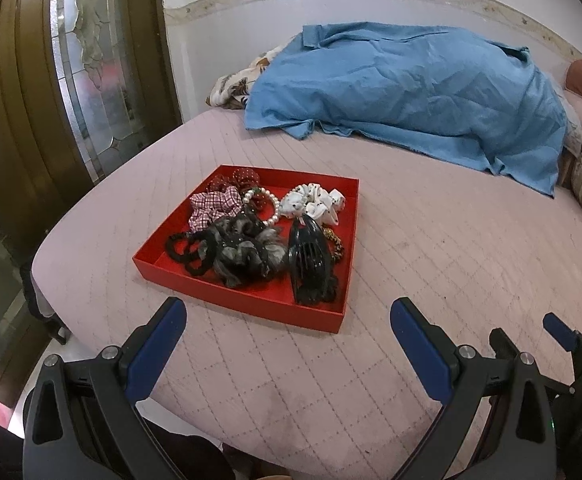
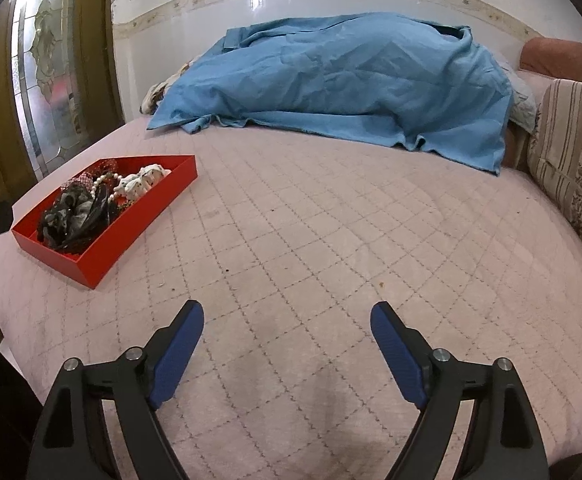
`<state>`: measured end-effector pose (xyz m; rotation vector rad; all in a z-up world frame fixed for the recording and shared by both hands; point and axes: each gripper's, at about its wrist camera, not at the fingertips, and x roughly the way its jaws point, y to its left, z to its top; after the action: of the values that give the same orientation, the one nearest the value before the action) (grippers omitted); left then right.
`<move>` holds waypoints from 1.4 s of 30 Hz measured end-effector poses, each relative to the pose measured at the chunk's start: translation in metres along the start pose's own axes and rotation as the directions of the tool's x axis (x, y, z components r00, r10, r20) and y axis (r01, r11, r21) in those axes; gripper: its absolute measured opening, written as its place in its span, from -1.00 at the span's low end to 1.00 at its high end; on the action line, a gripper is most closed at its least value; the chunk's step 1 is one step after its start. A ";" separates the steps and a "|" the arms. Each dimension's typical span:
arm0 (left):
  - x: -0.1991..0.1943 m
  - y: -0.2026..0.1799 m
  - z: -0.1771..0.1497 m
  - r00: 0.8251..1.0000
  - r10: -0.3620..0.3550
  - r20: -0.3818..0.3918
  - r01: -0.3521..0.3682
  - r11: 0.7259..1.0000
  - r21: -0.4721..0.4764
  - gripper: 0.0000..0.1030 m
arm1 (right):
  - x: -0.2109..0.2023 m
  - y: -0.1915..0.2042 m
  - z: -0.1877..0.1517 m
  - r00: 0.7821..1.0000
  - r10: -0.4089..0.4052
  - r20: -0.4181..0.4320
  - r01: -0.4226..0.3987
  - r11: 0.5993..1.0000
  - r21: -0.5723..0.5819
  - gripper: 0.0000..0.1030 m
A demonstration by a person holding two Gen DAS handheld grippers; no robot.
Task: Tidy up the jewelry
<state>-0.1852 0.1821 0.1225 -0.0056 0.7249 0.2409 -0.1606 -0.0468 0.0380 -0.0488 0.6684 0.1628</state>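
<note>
Red tray (image 1: pixel 247 300) of soft, light scrunchies (image 1: pixel 247 254), a stiff claw clip (image 1: pixel 309 260) and fragile pearl bracelet (image 1: pixel 273 210) sits near-left on bed (image 1: pixel 431 260); left gripper (image 1: pixel 287 314) and right gripper (image 2: pixel 287 316) jaws apart, empty; pinch fabric folds.

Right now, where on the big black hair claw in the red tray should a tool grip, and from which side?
Probably across the black hair claw's narrow body near its middle, coming from above: it lies lengthwise along the red tray's right side, atop other pieces, its top exposed.
</note>
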 end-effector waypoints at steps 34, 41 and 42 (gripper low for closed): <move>0.013 -0.004 -0.011 0.996 -0.052 -0.073 0.053 0.999 0.006 0.97 | -0.006 0.001 0.001 0.997 -0.067 0.032 0.068 0.998 -0.014 0.76; 0.014 -0.001 -0.012 0.996 -0.062 -0.069 0.061 0.998 -0.005 0.97 | -0.009 0.003 0.001 0.996 -0.077 0.034 0.077 0.997 -0.018 0.76; 0.014 0.000 -0.012 0.996 -0.063 -0.069 0.063 0.998 -0.007 0.97 | -0.010 0.004 0.001 0.996 -0.078 0.032 0.079 0.997 -0.020 0.76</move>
<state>-0.1830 0.1841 0.1047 -0.0411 0.7918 0.1828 -0.1682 -0.0443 0.0444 -0.0928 0.6327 0.0951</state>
